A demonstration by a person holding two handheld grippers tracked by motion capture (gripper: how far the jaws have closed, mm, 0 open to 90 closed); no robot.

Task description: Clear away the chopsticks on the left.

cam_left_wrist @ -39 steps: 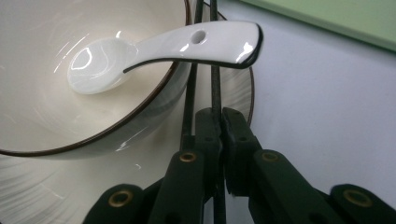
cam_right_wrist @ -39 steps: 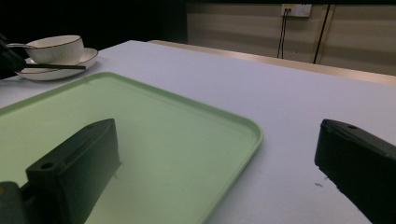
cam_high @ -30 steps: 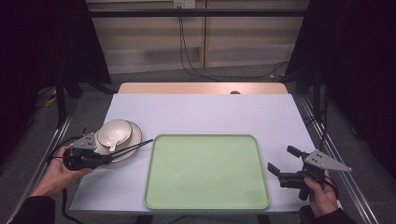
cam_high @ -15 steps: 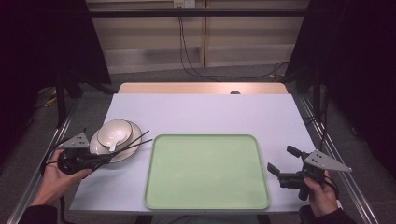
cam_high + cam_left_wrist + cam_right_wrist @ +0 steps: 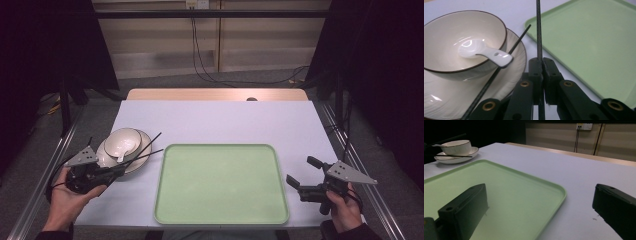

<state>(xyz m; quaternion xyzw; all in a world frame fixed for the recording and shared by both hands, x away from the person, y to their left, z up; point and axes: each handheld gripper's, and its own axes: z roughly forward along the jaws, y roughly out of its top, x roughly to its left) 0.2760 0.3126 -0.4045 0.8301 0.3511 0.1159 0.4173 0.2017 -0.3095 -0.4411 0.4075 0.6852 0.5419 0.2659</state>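
Note:
A cream bowl (image 5: 122, 140) (image 5: 461, 30) with a white spoon (image 5: 486, 52) in it stands on a cream plate (image 5: 145, 141) (image 5: 519, 62) at the table's left. My left gripper (image 5: 117, 169) (image 5: 541, 62), held by a hand at the near left, is shut on one black chopstick (image 5: 145, 156) (image 5: 538, 30), which points out toward the green tray (image 5: 220, 185) (image 5: 594, 37). A second chopstick (image 5: 149, 143) (image 5: 517, 46) lies across the plate against the bowl. My right gripper (image 5: 304, 171) (image 5: 540, 192) is open with nothing between its jaws, just right of the tray.
The light tabletop (image 5: 215, 120) has a wooden strip along its far edge. Metal rails run down both sides of the table. From the right gripper view the bowl (image 5: 456, 147) and plate (image 5: 456, 158) stand far off beyond the tray (image 5: 511, 190).
The left gripper has drawn back a little toward the near left and risen slightly, with the chopstick in its jaws. The right gripper has stayed put.

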